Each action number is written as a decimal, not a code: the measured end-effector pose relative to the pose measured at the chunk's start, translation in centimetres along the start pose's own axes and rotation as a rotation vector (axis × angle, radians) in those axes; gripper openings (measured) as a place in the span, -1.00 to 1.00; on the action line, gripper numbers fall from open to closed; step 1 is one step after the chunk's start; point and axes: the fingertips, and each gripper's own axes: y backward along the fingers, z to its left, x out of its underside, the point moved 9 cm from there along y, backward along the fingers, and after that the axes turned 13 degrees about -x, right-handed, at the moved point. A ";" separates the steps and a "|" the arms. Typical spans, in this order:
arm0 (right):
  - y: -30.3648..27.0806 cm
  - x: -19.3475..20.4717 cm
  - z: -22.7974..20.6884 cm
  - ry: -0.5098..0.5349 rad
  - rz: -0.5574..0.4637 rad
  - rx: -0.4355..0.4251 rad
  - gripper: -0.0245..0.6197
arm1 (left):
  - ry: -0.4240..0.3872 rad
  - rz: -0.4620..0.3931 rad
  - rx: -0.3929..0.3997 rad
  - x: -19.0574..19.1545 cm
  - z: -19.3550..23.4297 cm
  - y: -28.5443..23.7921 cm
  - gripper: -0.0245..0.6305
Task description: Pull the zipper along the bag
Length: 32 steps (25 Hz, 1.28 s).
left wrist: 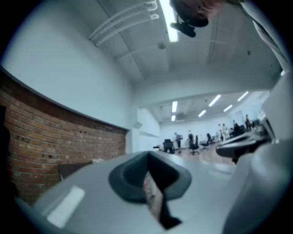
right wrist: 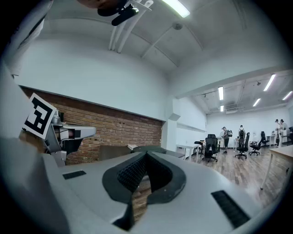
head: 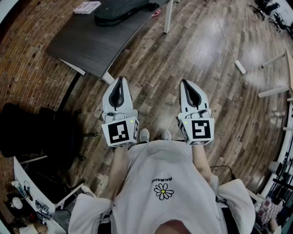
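Both tongs clenched empty: left gripper (head: pixel 120 80) and right gripper (head: pixel 185 83) mid-frame over wood floor (head: pixel 201 50); black bag (head: pixel 121 10) on table (head: pixel 82 43) upper left

Our head cam sits up top and looks almost straight down, so we get the left claw (head: pixel 120 82) and right claw (head: pixel 185 83) close below us over the wood floor (head: pixel 219 105), with the dark bench (head: pixel 87 41) further ahead. The left gripper view and right gripper view each ride low, right behind their own shut jaws, facing level across the room. Both share the brick wall (right wrist: pixel 114 132) and the office chairs (right wrist: pixel 211 147) far off. The right one also catches the left claw at its left edge.
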 end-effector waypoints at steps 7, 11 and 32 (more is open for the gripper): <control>0.8 0.0 -1.1 -0.004 0.006 -0.020 -0.92 | -0.003 -0.002 -0.009 -0.2 -1.2 0.2 -0.93; 2.0 0.8 -2.3 -0.038 -0.012 -0.032 -0.92 | 0.007 0.004 -0.028 0.4 -2.4 0.4 -0.93; -8.3 3.2 -9.9 -0.035 -0.029 -0.129 -0.92 | 0.048 -0.081 -0.073 1.8 -1.3 -13.5 -0.93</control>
